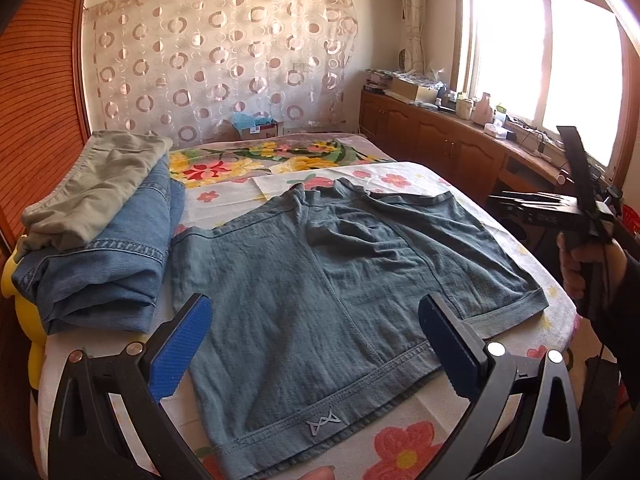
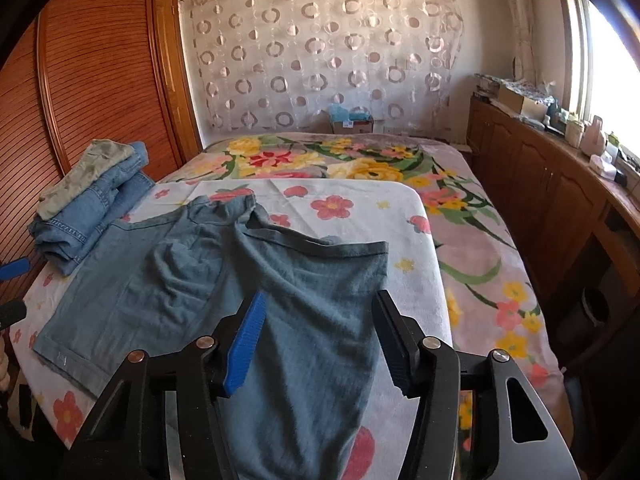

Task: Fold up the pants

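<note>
- The blue-grey pants are lying spread out on a floral sheet covering the bed, waistband nearest the cameras.
- The left hand-held gripper is hovering over the waistband, its jaws spread wide, pinching nothing.
- The right hand-held gripper is hanging above 1 leg, jaws partly apart, empty.
- 2 folded garments are sitting stacked just left of the pants.

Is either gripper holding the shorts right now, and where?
Neither. The left gripper and the right gripper stand open above the blue shorts, pads pressing nothing.
</note>
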{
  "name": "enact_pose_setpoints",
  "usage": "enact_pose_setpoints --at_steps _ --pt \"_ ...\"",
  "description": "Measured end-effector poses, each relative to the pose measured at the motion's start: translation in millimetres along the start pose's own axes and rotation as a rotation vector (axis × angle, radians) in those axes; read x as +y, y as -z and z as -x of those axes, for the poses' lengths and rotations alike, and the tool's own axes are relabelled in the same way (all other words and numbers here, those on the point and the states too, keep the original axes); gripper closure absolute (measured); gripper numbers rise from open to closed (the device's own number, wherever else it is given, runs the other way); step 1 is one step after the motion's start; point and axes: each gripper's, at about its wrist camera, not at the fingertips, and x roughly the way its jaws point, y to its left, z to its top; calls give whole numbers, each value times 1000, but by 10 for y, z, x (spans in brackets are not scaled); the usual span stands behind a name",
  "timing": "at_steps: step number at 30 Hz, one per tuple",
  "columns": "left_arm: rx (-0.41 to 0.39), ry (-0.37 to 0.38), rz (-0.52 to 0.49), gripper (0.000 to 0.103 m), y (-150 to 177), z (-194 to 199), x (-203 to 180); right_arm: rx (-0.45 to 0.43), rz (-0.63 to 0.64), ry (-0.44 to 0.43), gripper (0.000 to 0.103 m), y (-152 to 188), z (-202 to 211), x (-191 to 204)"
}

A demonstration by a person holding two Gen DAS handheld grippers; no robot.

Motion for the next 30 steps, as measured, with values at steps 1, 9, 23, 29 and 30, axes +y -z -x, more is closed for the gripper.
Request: enact_pose_setpoints --at_steps 1,9,23,29,30 --pt "2 1 0 0 2 -8 -4 23 -13 1 54 -41 -64 -60" --pt "28 -1 12 0 66 -89 39 130 -110 0 68 -329 -338 -317" --pt "101 -23 29 0 237 -272 99 103 -62 52 101 -396 -117 -240" --pt "115 -16 38 0 285 -266 122 91 -108 123 101 -343 61 -319" --pt "115 -15 39 0 292 -259 127 97 -108 132 101 -319 76 -292"
